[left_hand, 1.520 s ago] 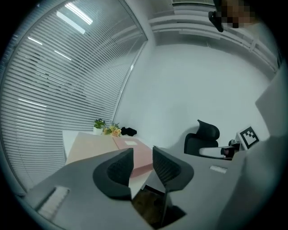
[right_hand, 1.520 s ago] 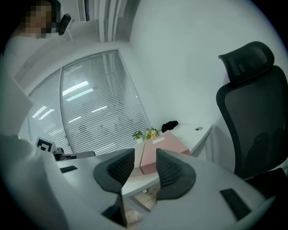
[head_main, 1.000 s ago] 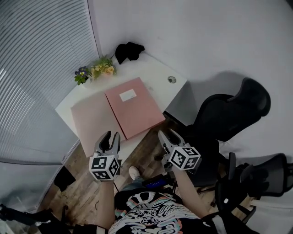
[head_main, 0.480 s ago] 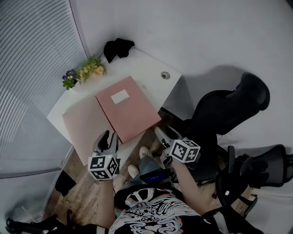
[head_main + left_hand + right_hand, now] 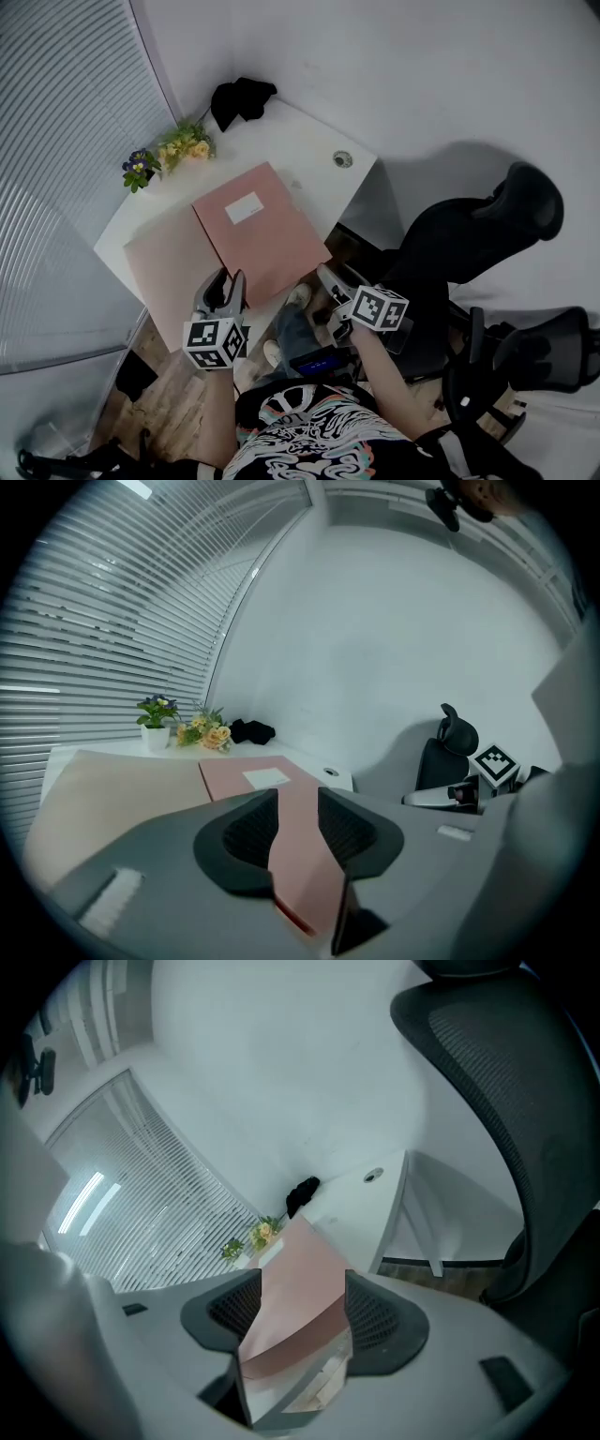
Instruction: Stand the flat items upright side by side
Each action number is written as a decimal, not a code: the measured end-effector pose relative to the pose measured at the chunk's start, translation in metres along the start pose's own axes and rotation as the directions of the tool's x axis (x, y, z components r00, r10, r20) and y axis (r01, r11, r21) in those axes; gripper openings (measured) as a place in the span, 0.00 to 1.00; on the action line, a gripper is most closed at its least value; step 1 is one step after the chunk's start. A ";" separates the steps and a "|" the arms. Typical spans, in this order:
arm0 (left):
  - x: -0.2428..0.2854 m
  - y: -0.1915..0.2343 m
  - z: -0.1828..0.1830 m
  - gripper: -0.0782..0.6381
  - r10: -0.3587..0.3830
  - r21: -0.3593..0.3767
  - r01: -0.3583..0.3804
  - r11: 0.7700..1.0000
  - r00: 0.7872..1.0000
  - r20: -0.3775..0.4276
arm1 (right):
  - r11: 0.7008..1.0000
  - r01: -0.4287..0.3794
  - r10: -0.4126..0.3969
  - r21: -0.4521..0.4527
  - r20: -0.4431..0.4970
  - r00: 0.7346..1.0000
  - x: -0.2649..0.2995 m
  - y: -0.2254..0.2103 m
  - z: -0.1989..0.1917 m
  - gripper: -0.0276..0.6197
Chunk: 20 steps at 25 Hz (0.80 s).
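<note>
Two flat folders lie side by side on the white desk (image 5: 300,141). One is a darker pink folder (image 5: 267,239) with a white label, the other a paler pink folder (image 5: 169,267) to its left. My left gripper (image 5: 223,284) hovers over the desk's front edge, above the seam between them, its jaws partly apart and empty. My right gripper (image 5: 328,279) hangs just off the darker folder's near right corner. Its jaws are opening, with nothing between them. In the left gripper view the darker folder (image 5: 230,775) shows beyond the left gripper (image 5: 297,799). In the right gripper view that folder (image 5: 300,1260) shows beyond the right gripper (image 5: 302,1288).
A small potted flower (image 5: 139,169), a bouquet (image 5: 187,142) and a black bundle (image 5: 242,97) sit along the desk's back. A cable grommet (image 5: 343,159) is at its right. Two black office chairs (image 5: 478,234) (image 5: 534,366) stand to the right. Window blinds cover the left wall.
My right gripper's jaws have spread wider. Both grippers stay by the desk's front edge, and the folders lie flat as before. The head view has shifted a little.
</note>
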State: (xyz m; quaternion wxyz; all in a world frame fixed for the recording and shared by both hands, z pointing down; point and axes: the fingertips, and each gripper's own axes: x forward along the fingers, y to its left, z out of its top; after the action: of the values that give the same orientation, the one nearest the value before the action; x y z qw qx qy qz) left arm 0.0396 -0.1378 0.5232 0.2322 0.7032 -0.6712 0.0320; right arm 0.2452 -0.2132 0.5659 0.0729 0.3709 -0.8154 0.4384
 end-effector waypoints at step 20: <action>0.027 -0.006 -0.035 0.29 -0.035 0.044 0.042 0.998 0.989 -0.144 | 0.973 -0.021 0.029 0.228 -0.031 0.999 0.031 -0.035 -0.019 0.55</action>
State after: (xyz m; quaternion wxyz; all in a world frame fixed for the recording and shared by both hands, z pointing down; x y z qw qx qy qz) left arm 0.0578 -0.1498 0.5623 0.2639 0.7171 -0.6382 0.0934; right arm 0.2430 -0.2274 0.6142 0.0382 0.3591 -0.7629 0.5362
